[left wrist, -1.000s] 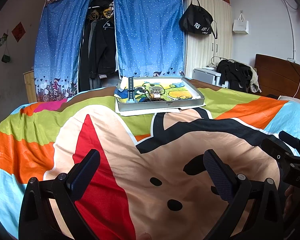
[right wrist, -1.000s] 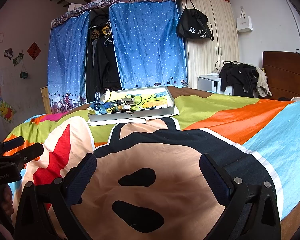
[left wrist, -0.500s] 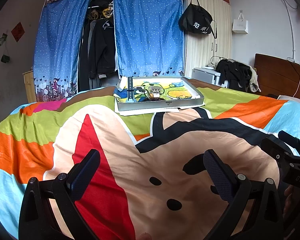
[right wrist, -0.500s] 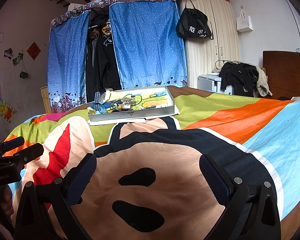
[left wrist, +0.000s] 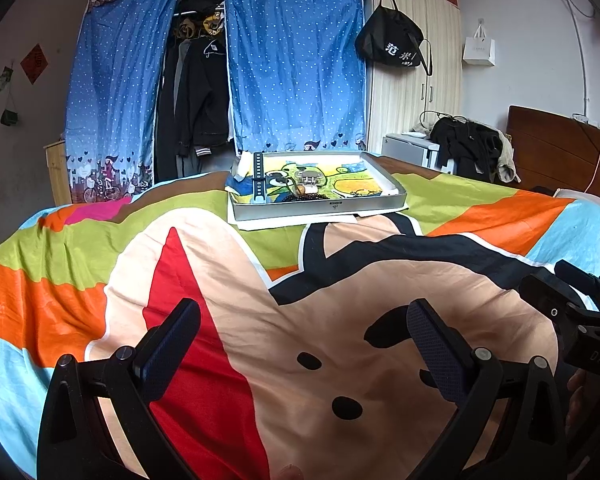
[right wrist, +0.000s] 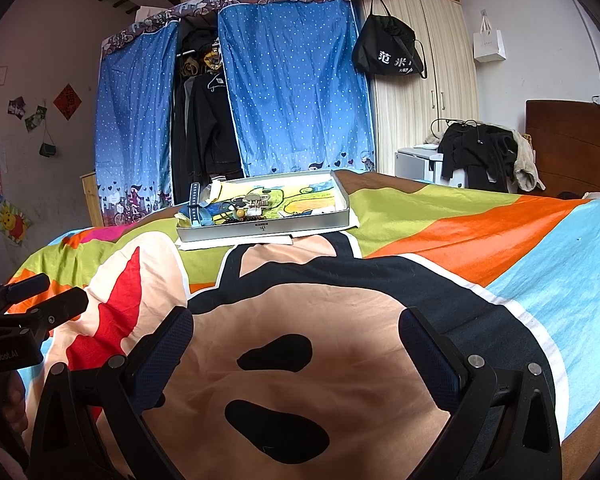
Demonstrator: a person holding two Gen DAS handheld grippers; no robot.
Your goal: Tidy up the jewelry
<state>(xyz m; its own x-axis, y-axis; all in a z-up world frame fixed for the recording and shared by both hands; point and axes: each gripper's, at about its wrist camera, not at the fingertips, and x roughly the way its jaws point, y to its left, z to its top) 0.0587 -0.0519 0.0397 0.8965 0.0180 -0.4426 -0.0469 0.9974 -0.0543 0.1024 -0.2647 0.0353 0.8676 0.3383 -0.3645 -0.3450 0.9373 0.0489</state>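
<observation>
Both the left gripper (left wrist: 302, 326) and right gripper (right wrist: 296, 334) gaped wide and empty above the bedspread (left wrist: 340, 280). At twelve o'clock sat the tray (left wrist: 320, 205); its jewelry (left wrist: 306, 190) was a small, indistinct cluster, partly hidden by the near wall.

"GenRobot.AI" on left claw (right wrist: 4, 354) body; "范米" on black bag (right wrist: 388, 46) (rest unreadable)

bed (left wrist: 480, 216): bright cartoon cover | far end: white paper (left wrist: 256, 222) flat on it | on paper: grey tray (left wrist: 320, 206) of small things
</observation>
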